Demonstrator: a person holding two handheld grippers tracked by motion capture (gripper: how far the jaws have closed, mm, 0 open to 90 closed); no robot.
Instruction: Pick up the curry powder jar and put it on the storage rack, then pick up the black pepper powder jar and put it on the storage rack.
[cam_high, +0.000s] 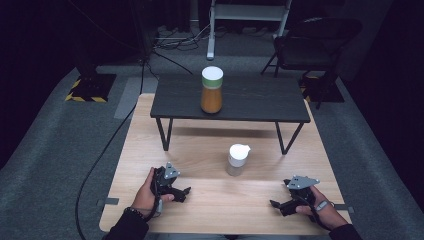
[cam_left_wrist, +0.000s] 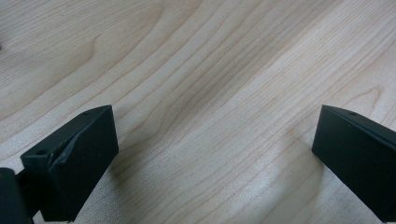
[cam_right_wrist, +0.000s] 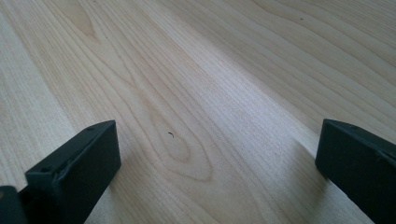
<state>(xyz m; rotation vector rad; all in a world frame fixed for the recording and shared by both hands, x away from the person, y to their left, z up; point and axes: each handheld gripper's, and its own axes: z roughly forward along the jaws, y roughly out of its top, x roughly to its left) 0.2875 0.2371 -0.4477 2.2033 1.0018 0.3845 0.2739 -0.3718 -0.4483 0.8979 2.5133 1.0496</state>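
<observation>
A small clear jar with a white lid (cam_high: 237, 159) stands on the light wooden table (cam_high: 210, 200), near its middle. A tall bottle of orange liquid with a green band and white cap (cam_high: 211, 90) stands on a low black shelf (cam_high: 260, 102) at the table's far side. My left gripper (cam_high: 186, 192) rests on the table at the front left, held by a hand, jaws pointing right. My right gripper (cam_high: 274, 204) rests at the front right, jaws pointing left. In both gripper views the black jaws stand wide apart over bare wood (cam_left_wrist: 210, 116) (cam_right_wrist: 210, 116), with nothing between them.
The shelf stands on thin black legs (cam_high: 164, 134) with open room beneath it. Beyond the table lie grey carpet, cables (cam_high: 175, 42), a black folding chair (cam_high: 315, 40) at the back right and a white stand (cam_high: 212, 35).
</observation>
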